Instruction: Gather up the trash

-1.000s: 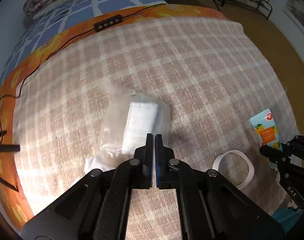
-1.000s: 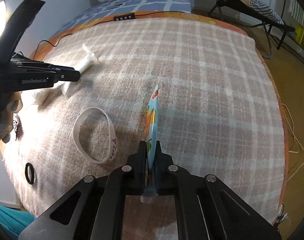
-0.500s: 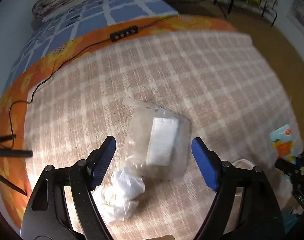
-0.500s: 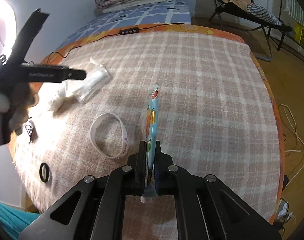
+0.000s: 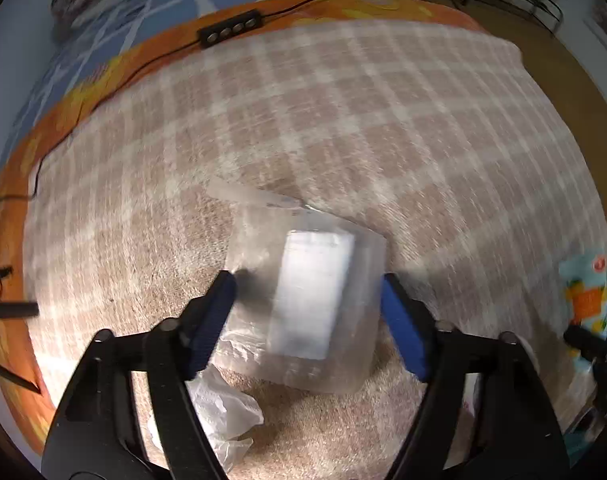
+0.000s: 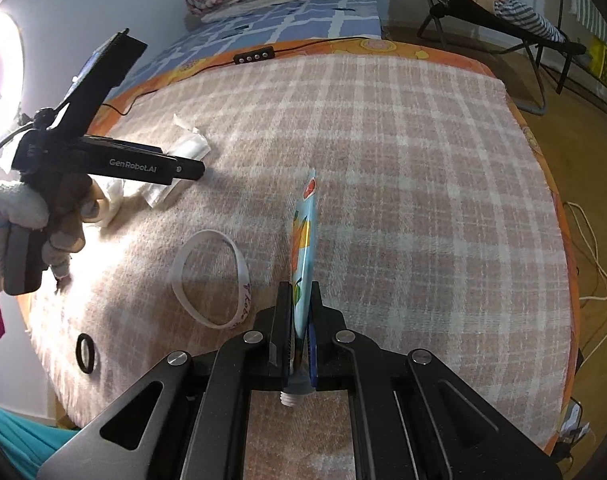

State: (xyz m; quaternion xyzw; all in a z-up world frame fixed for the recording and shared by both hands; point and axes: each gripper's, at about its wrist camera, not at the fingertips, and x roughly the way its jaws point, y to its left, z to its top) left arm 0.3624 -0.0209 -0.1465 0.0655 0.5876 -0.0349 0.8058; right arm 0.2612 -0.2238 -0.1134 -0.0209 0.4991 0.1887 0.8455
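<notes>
Left gripper [image 5: 307, 304], seen from its own wrist camera, held low over the plaid blanket [image 5: 383, 120] with its jaws spread wide, one blue pad on each side of a clear plastic bag [image 5: 303, 300] that holds a white rectangular insert; whether the pads touch the bag cannot be told through the motion blur. A crumpled white wrapper [image 5: 219, 412] lies on the blanket just below the left finger, nearer the camera than the bag. In the right wrist view the left gripper [image 6: 191, 168] points out level across the blanket, gripped by a gloved hand [image 6: 43, 224] at the frame's left edge, with the bag [image 6: 183, 152] beneath its tip. Right gripper [image 6: 301, 320] with jaws closed tight on an orange-and-blue printed tube [image 6: 303, 240], clamped near its threaded neck; the tube stands edge-on and extends forward past the fingertips, above the blanket. A white wristband [image 6: 211, 276] lies flat to the left of the right gripper, and a small black ring [image 6: 84, 354] lies farther left near the blanket's edge.
</notes>
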